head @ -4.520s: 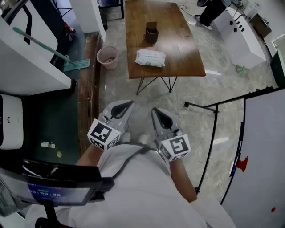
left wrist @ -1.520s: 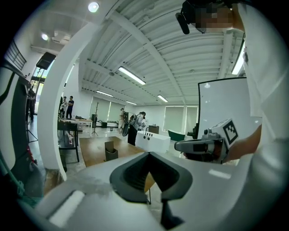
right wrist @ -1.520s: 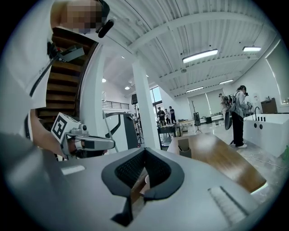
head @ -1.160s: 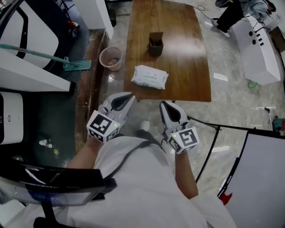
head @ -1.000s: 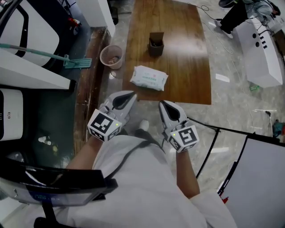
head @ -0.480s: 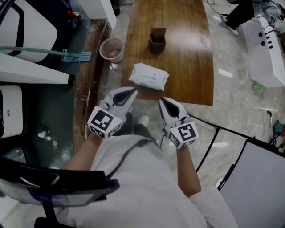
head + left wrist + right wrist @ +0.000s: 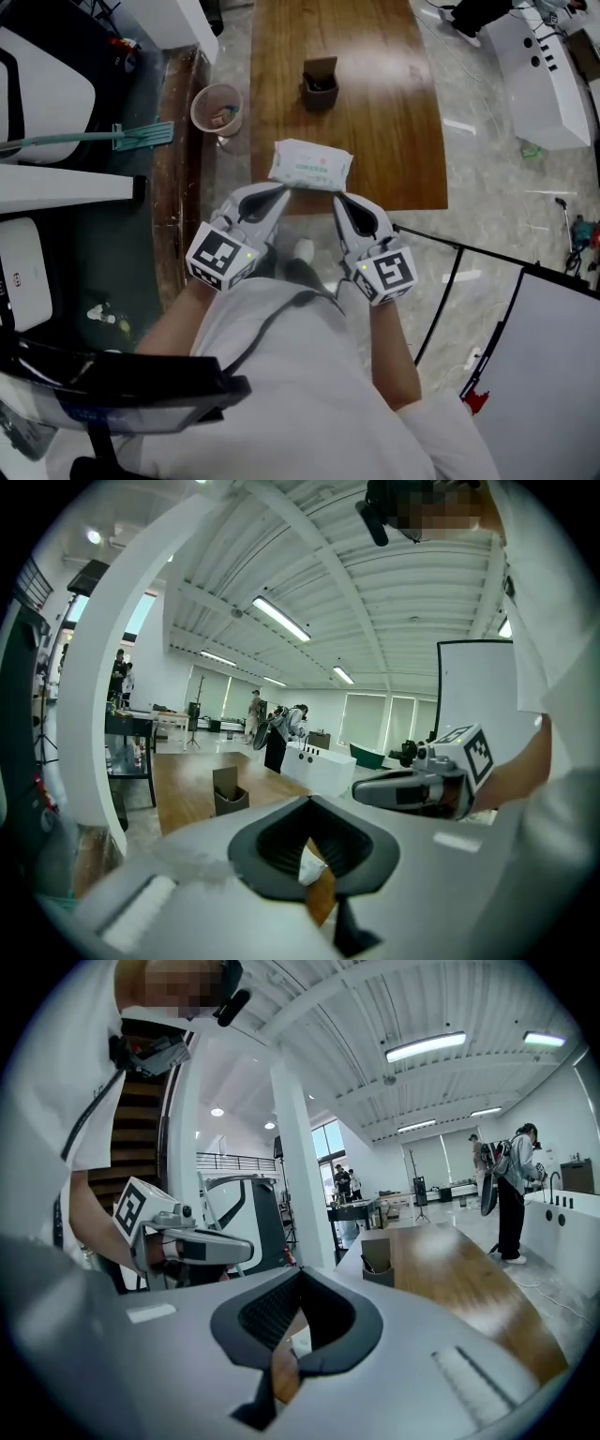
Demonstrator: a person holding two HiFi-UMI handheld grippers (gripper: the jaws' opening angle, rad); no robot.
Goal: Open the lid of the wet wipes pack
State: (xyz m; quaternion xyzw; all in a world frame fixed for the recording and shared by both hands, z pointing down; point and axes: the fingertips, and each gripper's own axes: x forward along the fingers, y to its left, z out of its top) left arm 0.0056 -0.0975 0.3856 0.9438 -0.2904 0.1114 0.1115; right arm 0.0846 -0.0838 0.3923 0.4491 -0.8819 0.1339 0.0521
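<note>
The wet wipes pack (image 7: 311, 165), white with pale green print, lies near the front edge of the long wooden table (image 7: 394, 141); its lid looks flat. Both grippers are held side by side just short of that edge. My left gripper (image 7: 283, 191) points at the pack's near left corner, its jaws together and holding nothing. My right gripper (image 7: 337, 200), also shut and holding nothing, points at the pack's near right corner. Neither tip clearly touches the pack. In the left gripper view a bit of the white pack (image 7: 308, 868) shows through the hollow between the jaws.
A dark small box (image 7: 320, 84) stands farther back on the table. On the floor to the left are a pink bin (image 7: 216, 108) and a green mop (image 7: 141, 136). A black stand pole (image 7: 450, 272) and a white board (image 7: 553, 356) are at the right.
Both grippers have moved forward together, from over the floor up to the table's front edge. The pack now lies right in front of their tips. The jaws stayed shut.
</note>
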